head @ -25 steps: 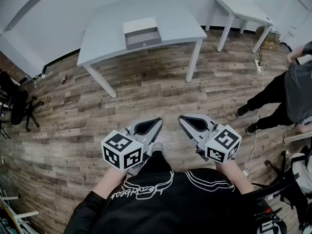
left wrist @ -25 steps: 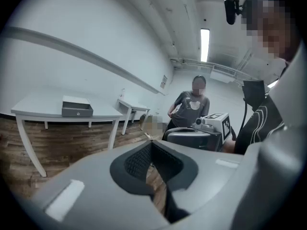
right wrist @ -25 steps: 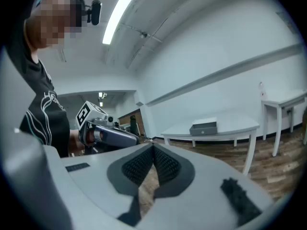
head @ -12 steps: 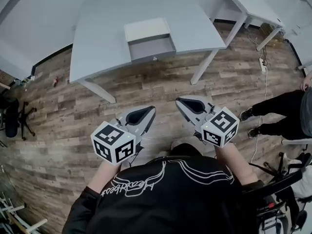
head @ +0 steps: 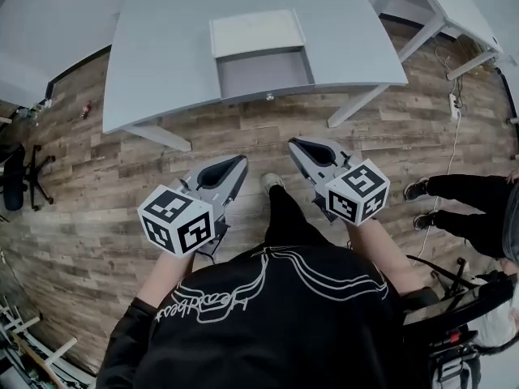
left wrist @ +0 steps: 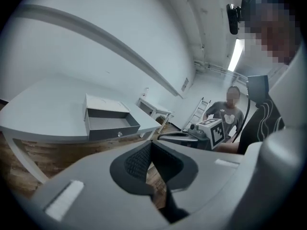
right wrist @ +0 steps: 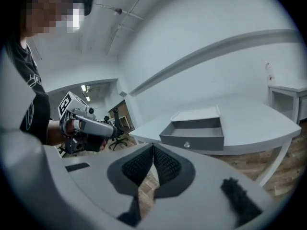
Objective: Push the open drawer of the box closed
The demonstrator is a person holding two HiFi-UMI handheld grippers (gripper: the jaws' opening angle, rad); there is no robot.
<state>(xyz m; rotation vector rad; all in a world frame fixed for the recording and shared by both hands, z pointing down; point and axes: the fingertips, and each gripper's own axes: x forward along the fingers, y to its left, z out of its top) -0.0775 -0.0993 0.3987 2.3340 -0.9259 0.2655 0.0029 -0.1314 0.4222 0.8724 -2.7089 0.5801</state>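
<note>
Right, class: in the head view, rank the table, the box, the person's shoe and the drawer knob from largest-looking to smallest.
1. table
2. box
3. shoe
4. drawer knob, only a small dot
No two look close in size.

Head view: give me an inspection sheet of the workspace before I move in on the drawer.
Surface: grey table, bare apart from the box.
Job's things: box on the table; its drawer is pulled open toward the person, looks empty, knob at the front.
Clutter: nothing seen on the table.
Grippers: left tongs and right tongs both shut and empty, held over the floor short of the table, touching nothing.
Cables: white cable and power strip on the floor at right.
Surroundings: wood floor, second table, bystander's legs, office chair, small red item.
</note>
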